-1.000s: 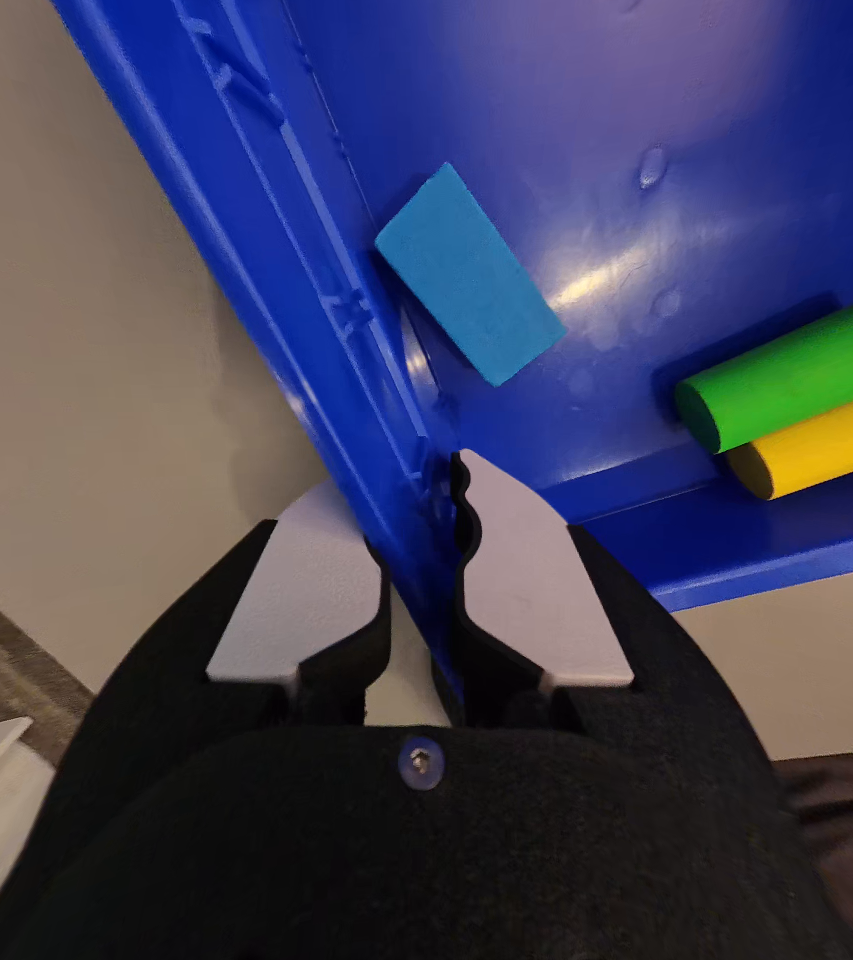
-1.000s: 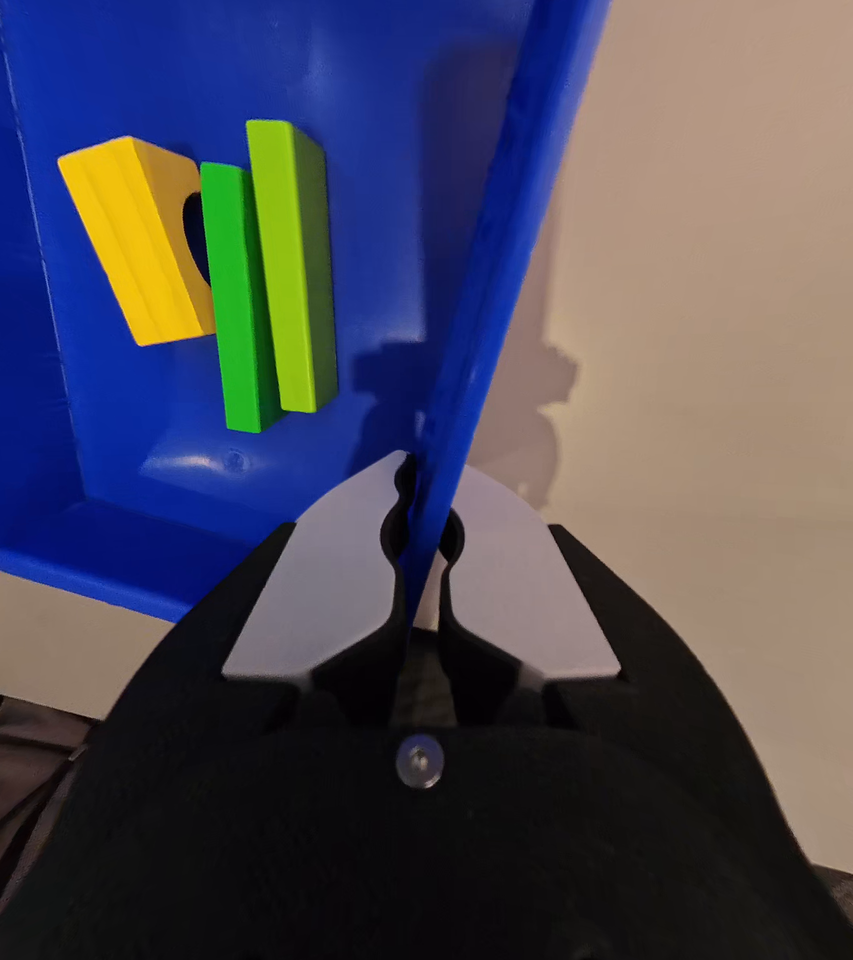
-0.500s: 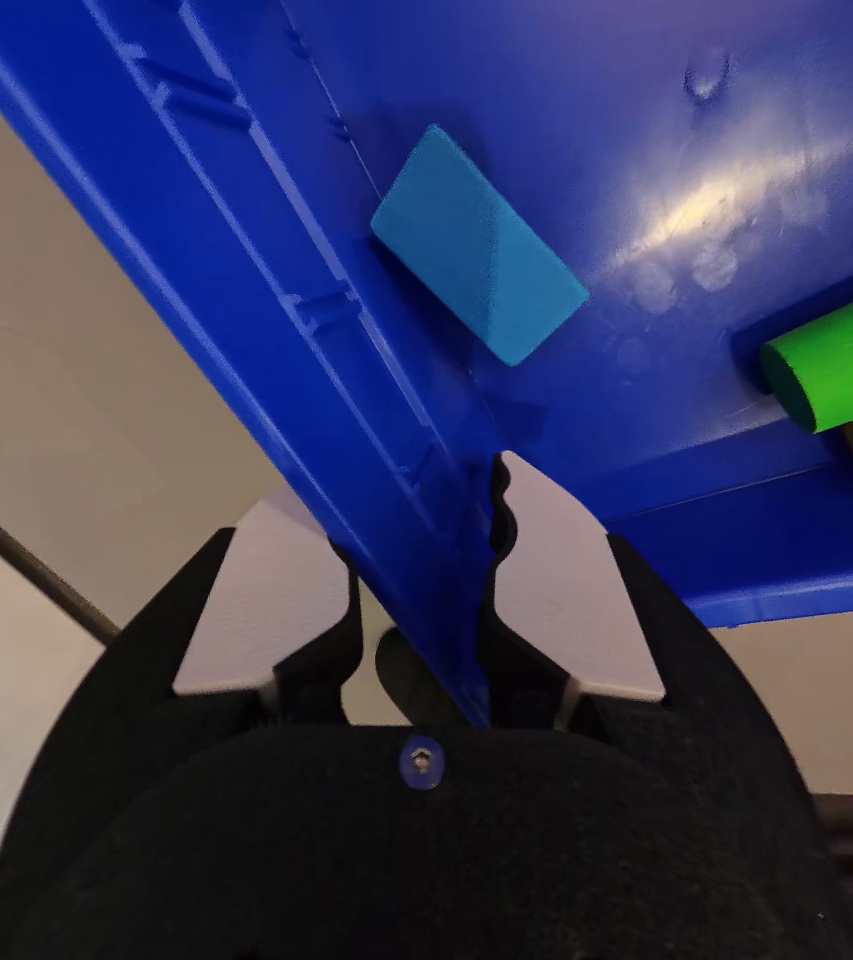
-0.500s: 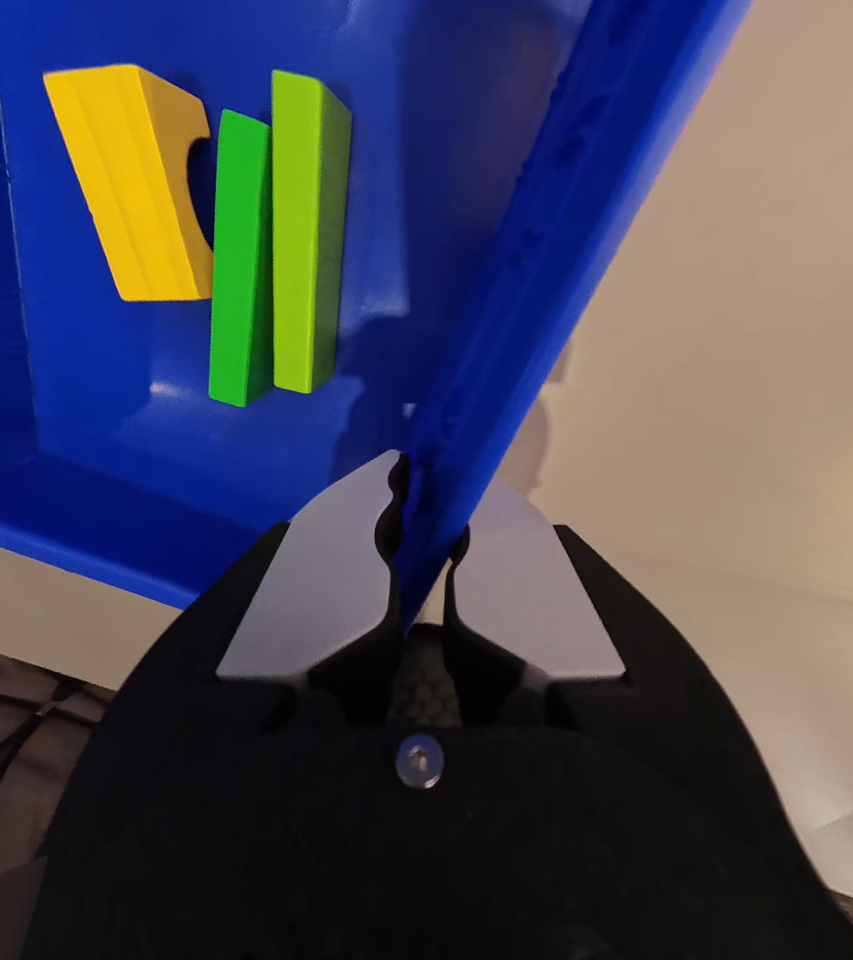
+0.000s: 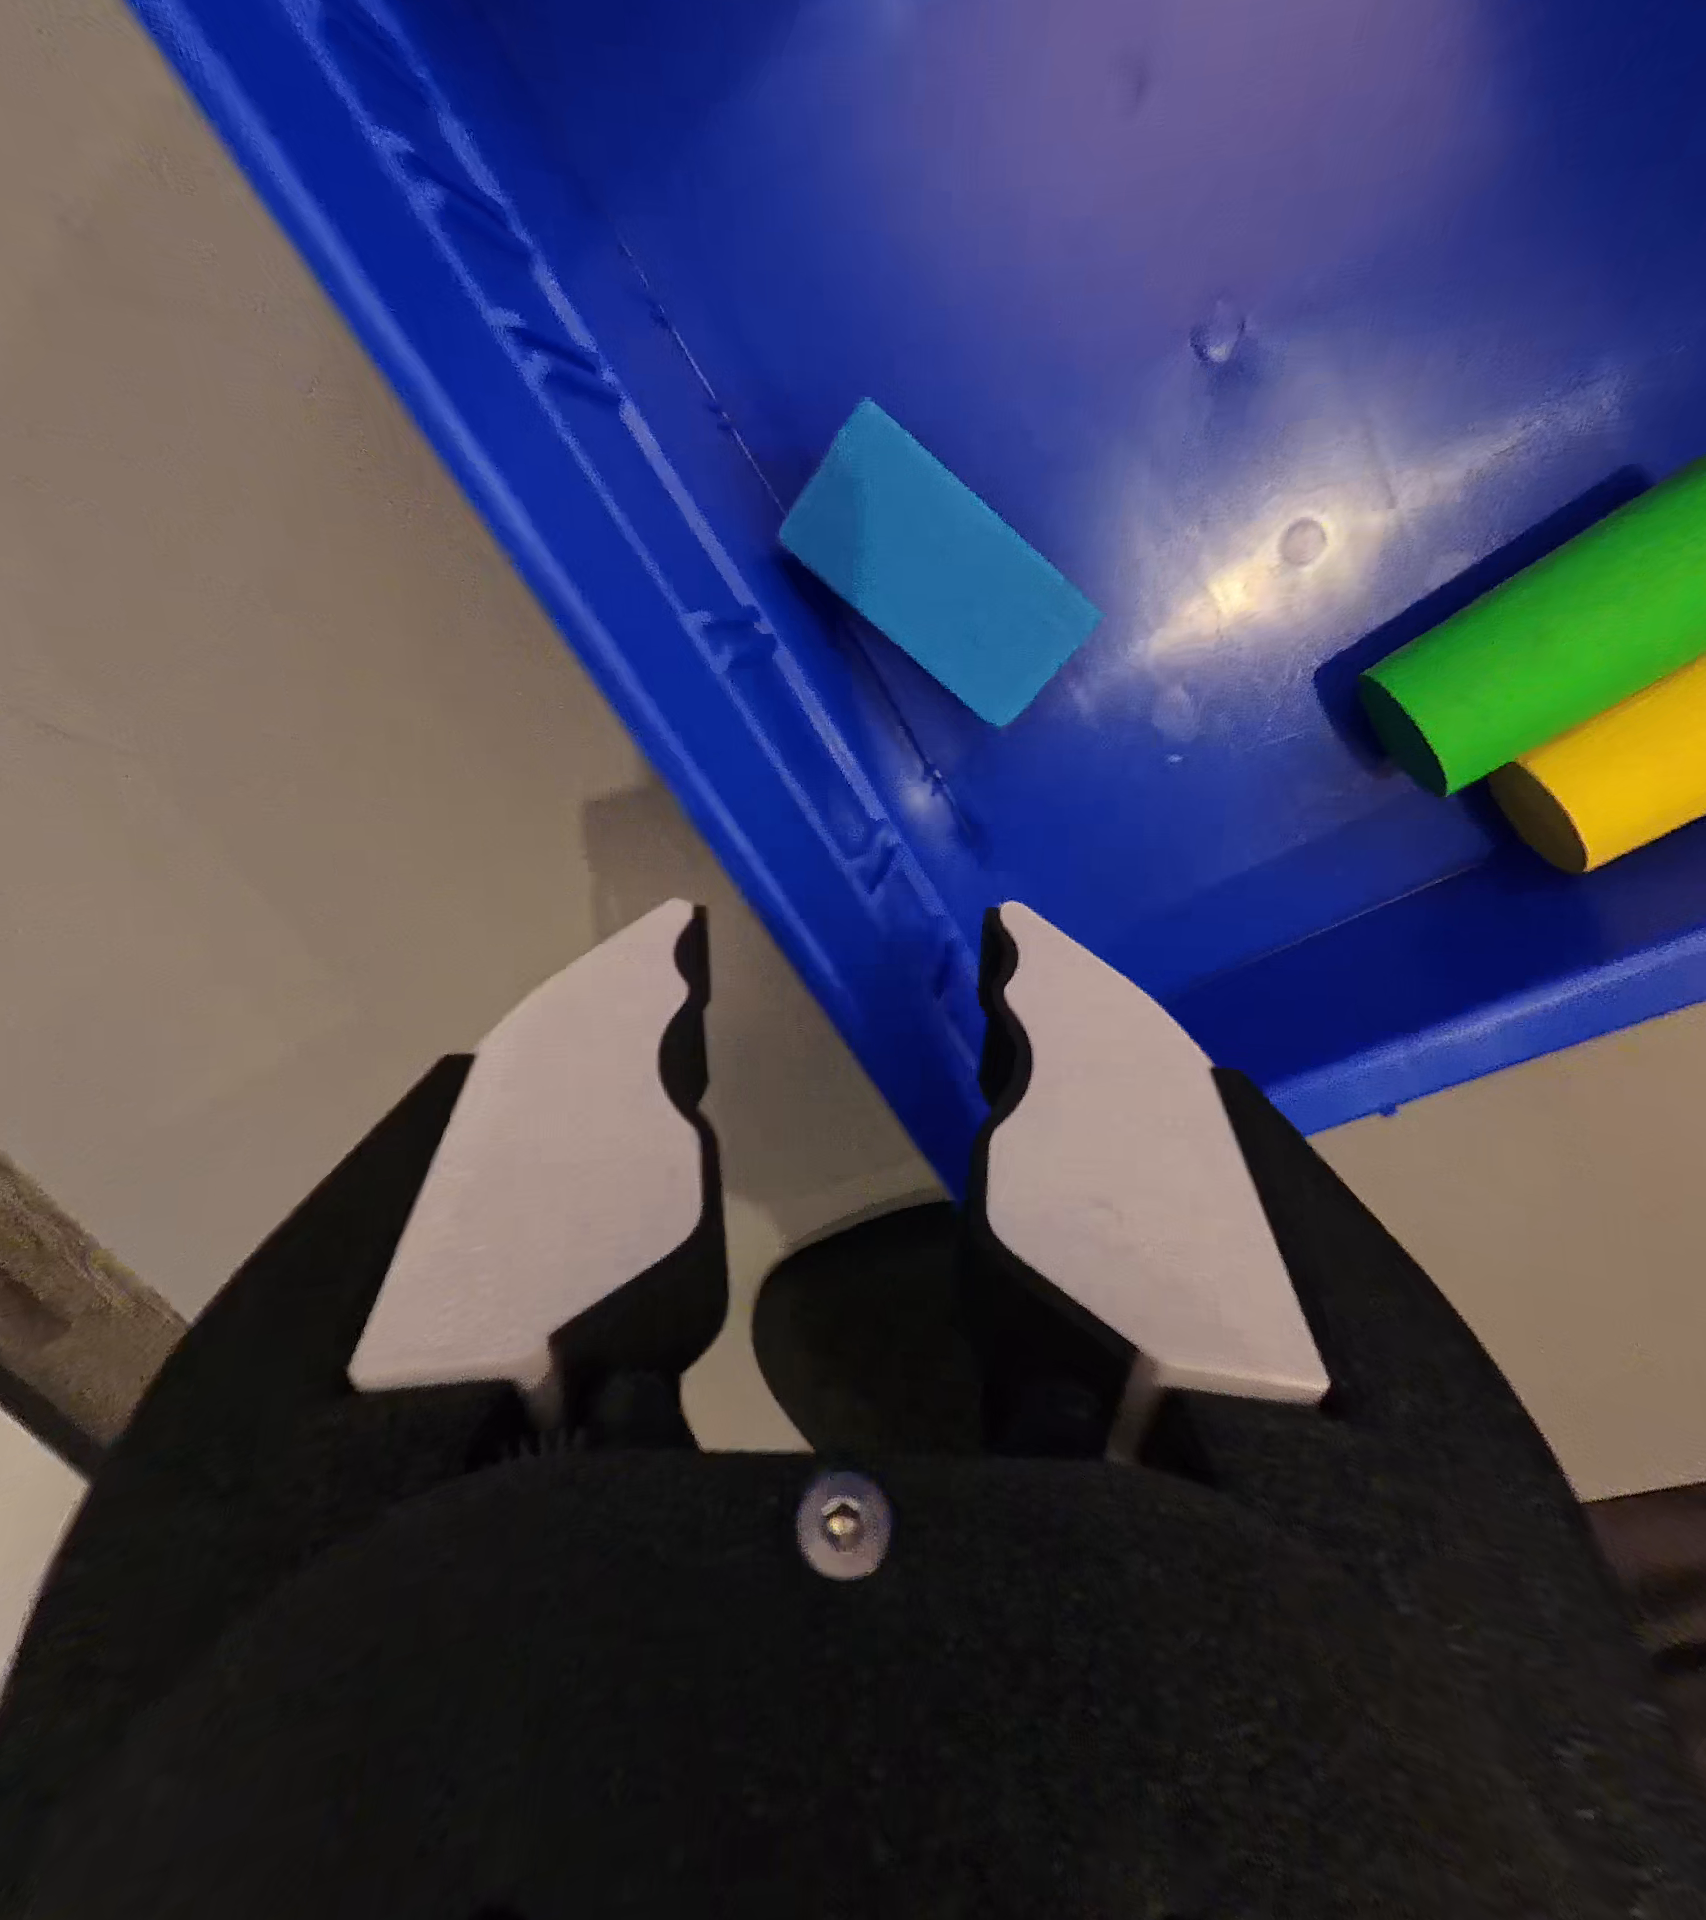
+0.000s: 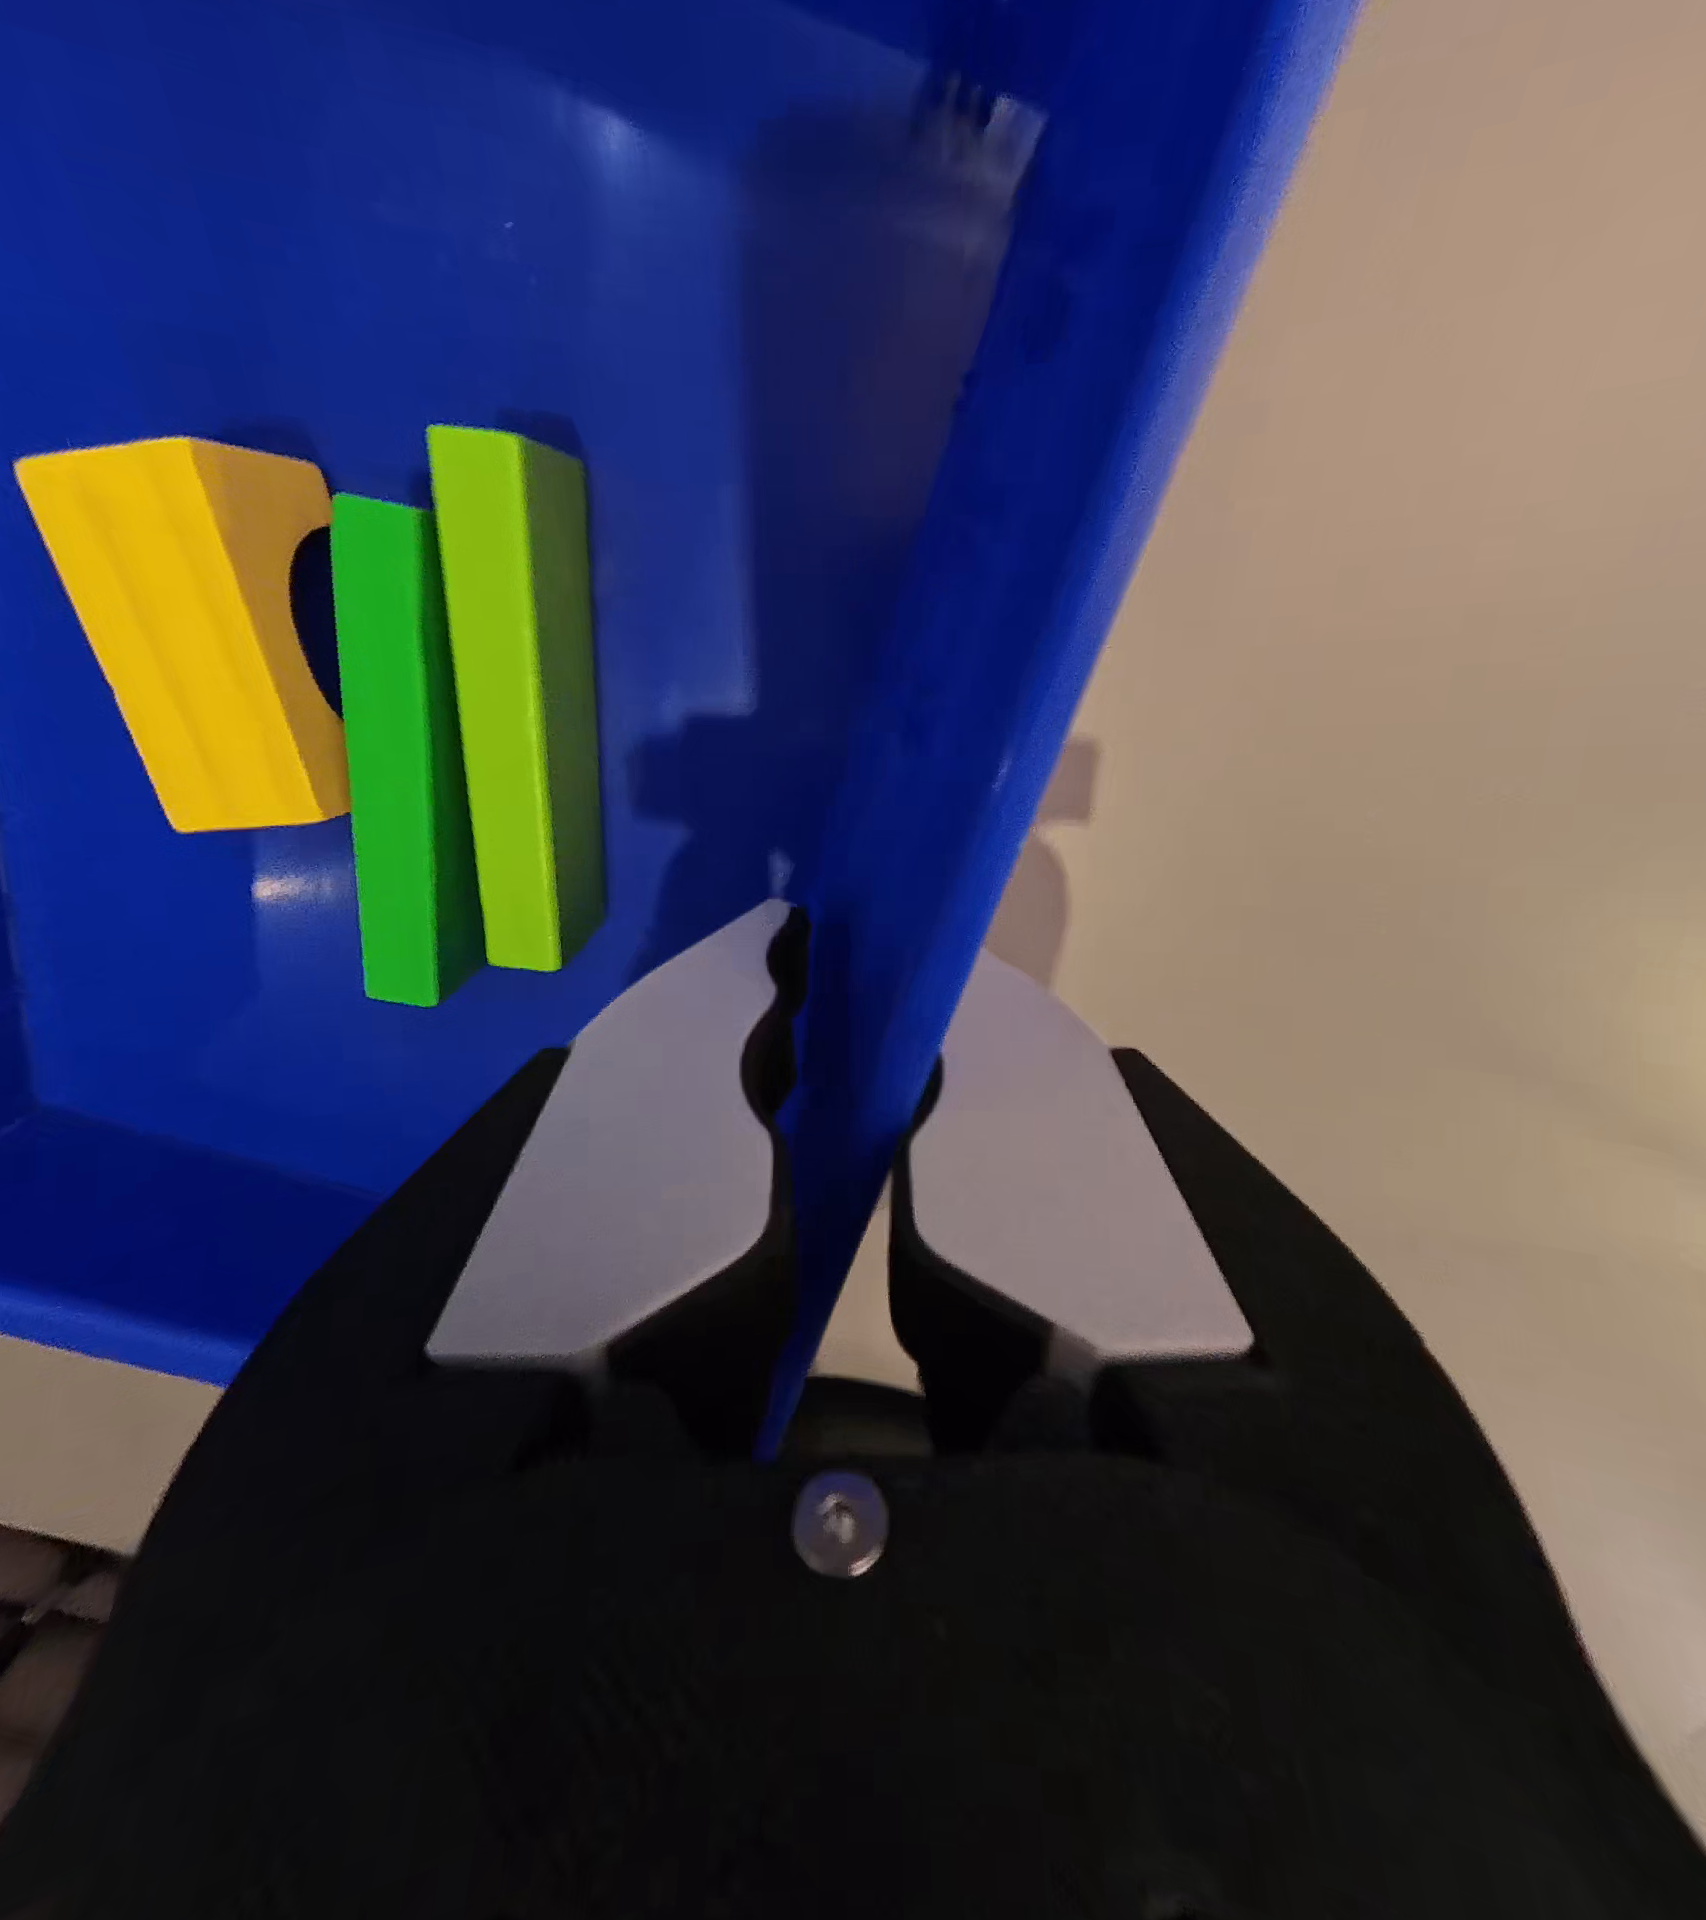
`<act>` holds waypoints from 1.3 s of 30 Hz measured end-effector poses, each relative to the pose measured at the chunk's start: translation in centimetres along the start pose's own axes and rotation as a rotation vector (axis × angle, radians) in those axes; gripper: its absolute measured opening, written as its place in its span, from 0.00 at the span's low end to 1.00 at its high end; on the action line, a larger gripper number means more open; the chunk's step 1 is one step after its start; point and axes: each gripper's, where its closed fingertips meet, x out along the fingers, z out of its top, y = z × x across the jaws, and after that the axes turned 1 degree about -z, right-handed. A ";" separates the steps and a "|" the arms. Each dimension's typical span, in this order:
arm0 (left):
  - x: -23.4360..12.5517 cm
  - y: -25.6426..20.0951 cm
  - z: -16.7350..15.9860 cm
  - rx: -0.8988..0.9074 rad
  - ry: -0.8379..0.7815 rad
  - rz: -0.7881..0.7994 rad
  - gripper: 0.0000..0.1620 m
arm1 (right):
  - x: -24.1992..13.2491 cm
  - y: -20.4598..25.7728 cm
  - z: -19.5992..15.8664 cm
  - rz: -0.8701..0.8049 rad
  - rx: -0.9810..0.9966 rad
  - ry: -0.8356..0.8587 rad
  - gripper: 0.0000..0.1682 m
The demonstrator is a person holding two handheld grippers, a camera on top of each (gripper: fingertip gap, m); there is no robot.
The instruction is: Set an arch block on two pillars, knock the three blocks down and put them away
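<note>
Yellow arch block (image 6: 174, 634) lies inside the blue bin (image 6: 984, 644), whose rim the right gripper's (image 6: 864, 1023) fingers clamp; left gripper's (image 5: 844, 997) fingers gape.

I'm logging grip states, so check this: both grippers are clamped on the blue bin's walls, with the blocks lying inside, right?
Not quite. Only the right gripper is clamped on the blue bin. The left wrist view shows the left gripper open, its jaws apart around the wall. The blocks do lie inside.
</note>
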 end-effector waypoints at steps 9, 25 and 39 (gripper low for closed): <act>-10.2 7.3 0.5 -0.152 -0.454 0.219 0.29 | 0.0 0.0 -0.1 0.048 0.030 0.001 0.06; -15.3 14.1 -2.3 -0.213 -0.723 0.397 0.29 | -0.3 -3.0 -1.7 0.147 0.074 0.013 0.05; -17.0 15.7 -6.9 -0.326 -0.809 0.290 0.28 | -13.6 -1.3 -0.8 0.054 0.045 0.054 0.05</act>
